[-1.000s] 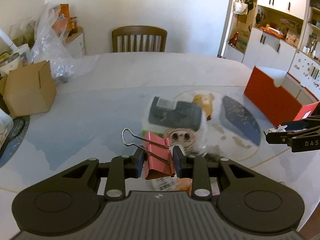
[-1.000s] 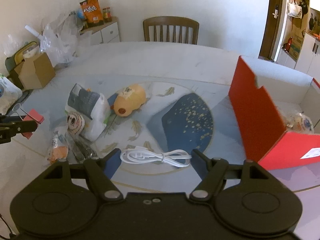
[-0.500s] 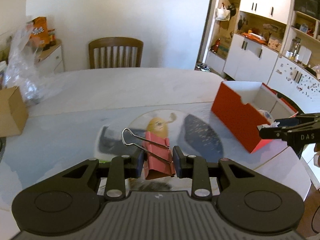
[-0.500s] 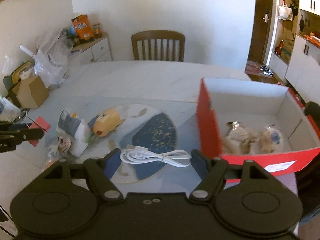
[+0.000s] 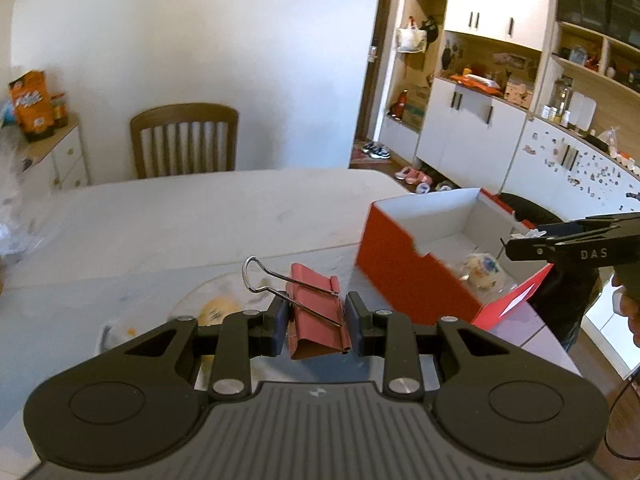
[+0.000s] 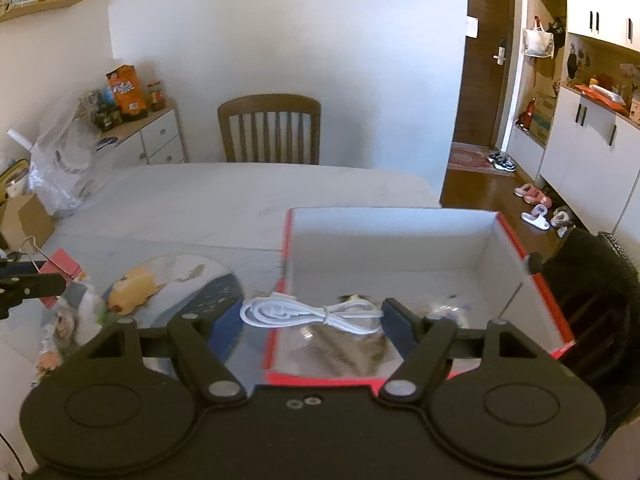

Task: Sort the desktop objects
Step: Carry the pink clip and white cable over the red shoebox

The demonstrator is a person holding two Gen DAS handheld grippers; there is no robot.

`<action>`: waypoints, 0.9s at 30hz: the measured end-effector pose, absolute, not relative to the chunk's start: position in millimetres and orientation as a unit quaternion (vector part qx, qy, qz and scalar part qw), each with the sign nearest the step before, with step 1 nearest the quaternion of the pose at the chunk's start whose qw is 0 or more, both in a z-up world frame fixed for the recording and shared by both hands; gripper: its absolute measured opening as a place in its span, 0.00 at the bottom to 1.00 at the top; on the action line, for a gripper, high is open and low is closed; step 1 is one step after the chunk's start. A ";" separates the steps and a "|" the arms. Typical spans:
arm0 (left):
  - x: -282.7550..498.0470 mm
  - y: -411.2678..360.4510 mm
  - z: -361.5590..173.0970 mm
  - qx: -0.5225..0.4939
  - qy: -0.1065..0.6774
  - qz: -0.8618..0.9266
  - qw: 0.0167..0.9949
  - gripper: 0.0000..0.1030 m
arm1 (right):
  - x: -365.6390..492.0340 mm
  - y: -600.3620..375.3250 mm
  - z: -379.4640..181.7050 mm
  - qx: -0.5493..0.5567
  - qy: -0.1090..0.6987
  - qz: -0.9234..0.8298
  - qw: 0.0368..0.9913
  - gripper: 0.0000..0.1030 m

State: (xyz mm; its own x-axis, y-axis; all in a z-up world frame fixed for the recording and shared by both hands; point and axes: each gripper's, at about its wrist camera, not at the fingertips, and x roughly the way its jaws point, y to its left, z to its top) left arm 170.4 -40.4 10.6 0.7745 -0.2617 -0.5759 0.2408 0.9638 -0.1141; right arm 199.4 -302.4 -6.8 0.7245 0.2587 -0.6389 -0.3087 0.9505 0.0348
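Observation:
My left gripper (image 5: 316, 322) is shut on a pink binder clip (image 5: 316, 308), its wire handle sticking up to the left. It hangs above the table, left of the red box (image 5: 412, 276). My right gripper (image 6: 312, 316) holds a coiled white cable (image 6: 304, 312) stretched between its fingers, over the near left corner of the red box (image 6: 384, 236). Wrapped packets (image 5: 480, 266) lie inside the white-lined box. The right gripper's tip (image 5: 508, 246) shows at the right edge of the left wrist view. The left gripper (image 6: 60, 280) with the clip (image 6: 62, 266) appears at the far left of the right wrist view.
A yellow toy (image 6: 132, 286), a dark blue mat (image 6: 224, 300) and small packets (image 6: 64, 320) lie on the table left of the box. A cardboard box (image 6: 24, 220) and a plastic bag (image 6: 60, 176) sit at the far left. A wooden chair (image 6: 270, 130) stands behind the table.
Both grippers have travelled right and upward with the clip and the cable. The red box has come much closer; the right gripper now hangs over its near left corner.

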 end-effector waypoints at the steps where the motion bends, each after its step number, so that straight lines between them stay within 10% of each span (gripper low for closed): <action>1: 173.9 -47.7 12.6 -0.015 0.306 -0.136 0.942 0.28 | 202.6 -308.2 -5.9 -0.037 0.337 0.152 0.928 0.73; 27: 248.1 -209.9 14.4 0.038 0.316 -0.226 0.921 0.28 | 258.7 -397.0 -25.0 -0.032 0.355 0.140 0.924 0.73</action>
